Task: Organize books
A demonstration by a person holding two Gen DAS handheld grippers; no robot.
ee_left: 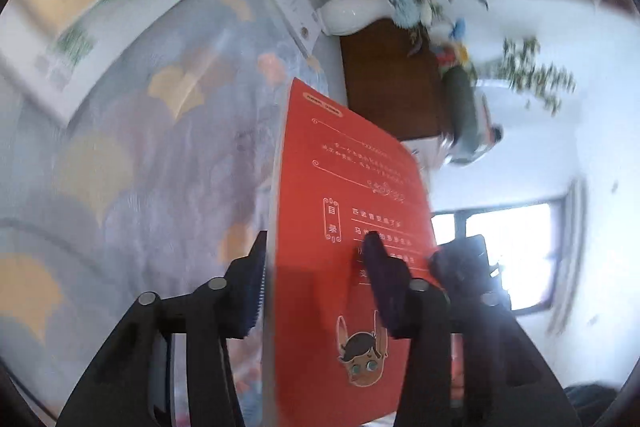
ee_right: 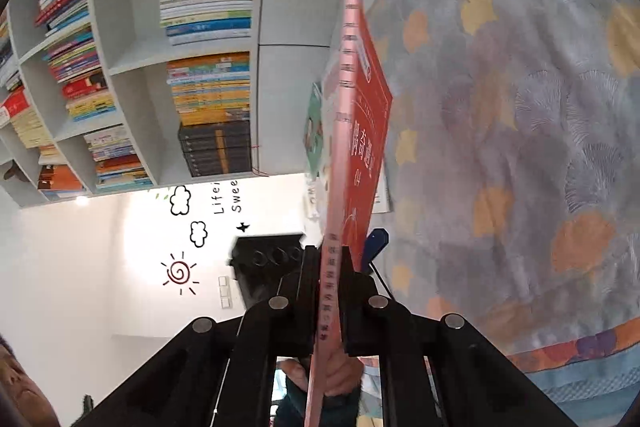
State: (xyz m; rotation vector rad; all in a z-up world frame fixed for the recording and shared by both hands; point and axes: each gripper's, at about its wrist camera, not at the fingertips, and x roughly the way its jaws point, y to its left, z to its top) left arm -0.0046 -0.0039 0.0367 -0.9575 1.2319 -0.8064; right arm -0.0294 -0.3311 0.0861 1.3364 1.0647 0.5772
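Red book [ee_left: 352,227] held up in the air over the patterned table [ee_left: 160,167], not yet shelved. Left hand-held gripper [ee_left: 316,247] straddles its edge, jaws apart, one finger lying on the cover; firm grip unclear. Right hand-held gripper [ee_right: 334,259] is clamped tight on the red book [ee_right: 360,131] at the spine. Other books [ee_left: 76,11] lie flat on the table, so sorting looks early; the shelf [ee_right: 120,59] is mostly full. Left: place this one, then the rest.

Red book [ee_right: 362,131] blocks dead ahead, edge-on; bookshelf [ee_right: 120,59] packed full on one side, open patterned tablecloth [ee_right: 520,127] on the other.
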